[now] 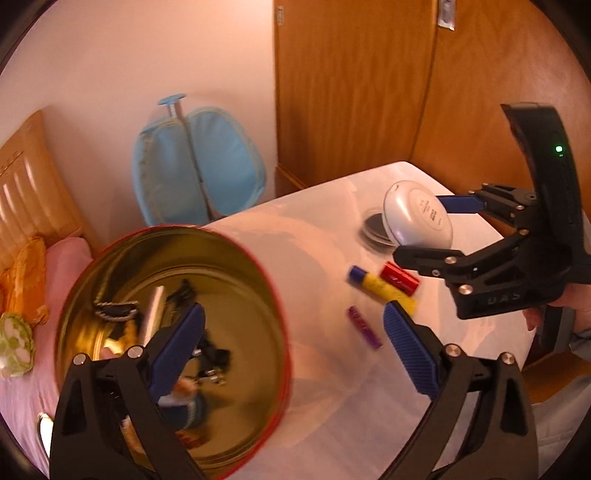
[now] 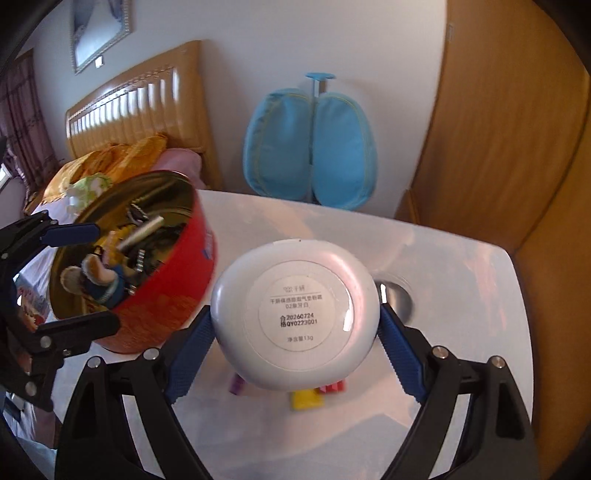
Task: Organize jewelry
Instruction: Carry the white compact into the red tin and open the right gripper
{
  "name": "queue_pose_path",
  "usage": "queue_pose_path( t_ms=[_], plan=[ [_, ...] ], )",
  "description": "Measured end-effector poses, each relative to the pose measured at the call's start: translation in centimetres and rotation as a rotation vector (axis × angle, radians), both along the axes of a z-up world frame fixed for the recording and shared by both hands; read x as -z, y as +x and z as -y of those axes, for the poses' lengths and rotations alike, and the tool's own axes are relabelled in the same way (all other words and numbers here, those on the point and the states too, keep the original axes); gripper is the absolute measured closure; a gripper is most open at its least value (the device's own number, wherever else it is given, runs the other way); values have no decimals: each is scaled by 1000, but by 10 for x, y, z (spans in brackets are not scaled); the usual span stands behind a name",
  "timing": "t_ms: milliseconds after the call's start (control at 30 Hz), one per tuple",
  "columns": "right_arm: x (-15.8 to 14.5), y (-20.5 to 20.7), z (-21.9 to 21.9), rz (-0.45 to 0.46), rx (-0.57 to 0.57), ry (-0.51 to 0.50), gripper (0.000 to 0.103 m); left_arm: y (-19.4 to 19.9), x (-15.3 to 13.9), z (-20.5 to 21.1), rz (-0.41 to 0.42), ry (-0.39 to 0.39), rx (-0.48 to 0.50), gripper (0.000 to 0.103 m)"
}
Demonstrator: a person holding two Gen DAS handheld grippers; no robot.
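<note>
Tin (image 2: 155,295) partly filled, tilted, rim pinched by left gripper (image 1: 291,347); right gripper (image 2: 295,343) clamps white compact (image 2: 295,314); three tubes (image 1: 384,288) remain on table (image 1: 295,240)

Pale wall (image 2: 258,44), wooden headboard (image 2: 140,107), framed picture (image 2: 99,33), blue bag (image 2: 310,147), wooden wardrobe (image 1: 351,92), white table (image 2: 461,295).
</note>
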State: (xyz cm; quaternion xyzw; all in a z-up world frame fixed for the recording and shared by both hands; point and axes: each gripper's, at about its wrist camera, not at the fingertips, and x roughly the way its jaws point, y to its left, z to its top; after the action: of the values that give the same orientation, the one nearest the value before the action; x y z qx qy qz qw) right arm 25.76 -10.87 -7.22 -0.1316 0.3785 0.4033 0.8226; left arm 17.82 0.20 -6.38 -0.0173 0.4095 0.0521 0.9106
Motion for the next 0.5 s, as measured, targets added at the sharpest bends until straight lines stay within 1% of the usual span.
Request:
queue_pose_path(
  t_ms=[100, 167, 233, 300, 333, 400, 500],
  plan=[
    [-20, -22, -56, 29, -129, 29, 15, -31, -5, -46, 4, 6, -121, 9],
    [-27, -34, -94, 43, -204, 33, 15, -51, -3, -75, -9, 15, -195, 8],
    [-27, -46, -129, 27, -273, 34, 15, -69, 3, -100, -22, 22, -263, 8],
    [-24, -54, -163, -9, -326, 33, 15, -84, 9, -122, -33, 6, -315, 8],
    [-22, -60, -181, -9, -353, 23, 15, -90, 13, -132, -35, -1, -335, 8],
    [-14, -68, -212, -4, -396, -17, 15, -101, 21, -149, -46, -14, -370, 8],
    [4, -82, -250, -29, -452, -73, 15, -111, 32, -166, -53, -40, -404, 8]
  ],
)
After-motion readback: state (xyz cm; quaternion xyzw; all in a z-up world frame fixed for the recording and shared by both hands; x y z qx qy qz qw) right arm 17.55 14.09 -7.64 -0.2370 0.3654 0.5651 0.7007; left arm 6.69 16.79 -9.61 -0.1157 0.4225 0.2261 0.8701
